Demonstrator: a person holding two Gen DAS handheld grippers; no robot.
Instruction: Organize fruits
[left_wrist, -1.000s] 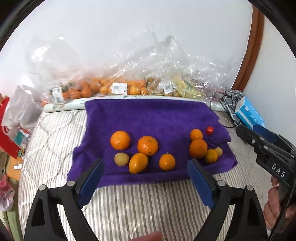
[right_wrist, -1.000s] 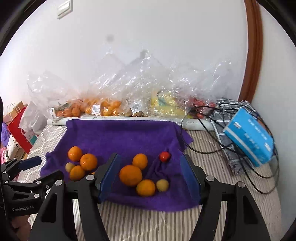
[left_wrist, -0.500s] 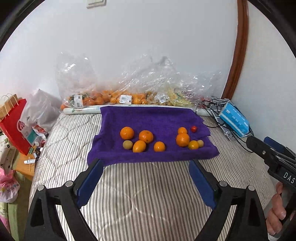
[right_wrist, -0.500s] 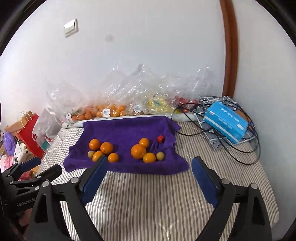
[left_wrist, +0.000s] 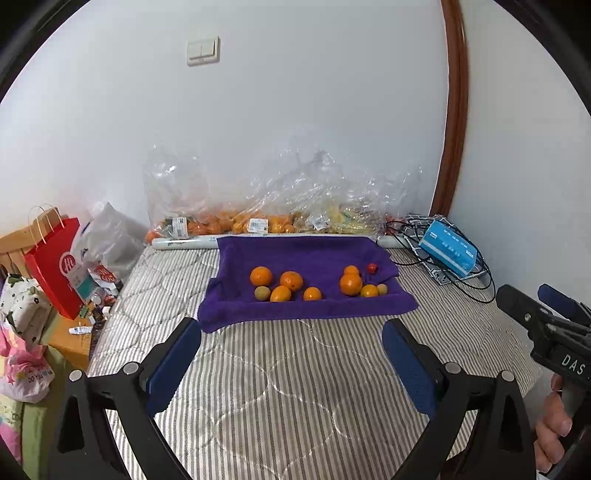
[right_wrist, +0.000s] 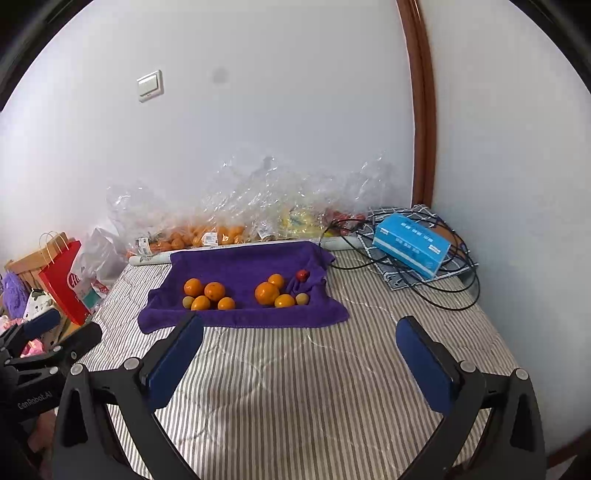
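Both left gripper (left_wrist: 291, 354) and right gripper (right_wrist: 299, 354) just opened wide, empty; oranges (left_wrist: 261, 276) round, firm, likely roll, so grip across the middle; cherry tomato (left_wrist: 371, 268) fragile

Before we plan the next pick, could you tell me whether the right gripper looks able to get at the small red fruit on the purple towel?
Probably yes: the right gripper is open and empty, only bare mattress lies between it and the red fruit, apart from the oranges.

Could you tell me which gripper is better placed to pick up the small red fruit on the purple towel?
Right: the red fruit lies at the towel's right end, on the right gripper's side.
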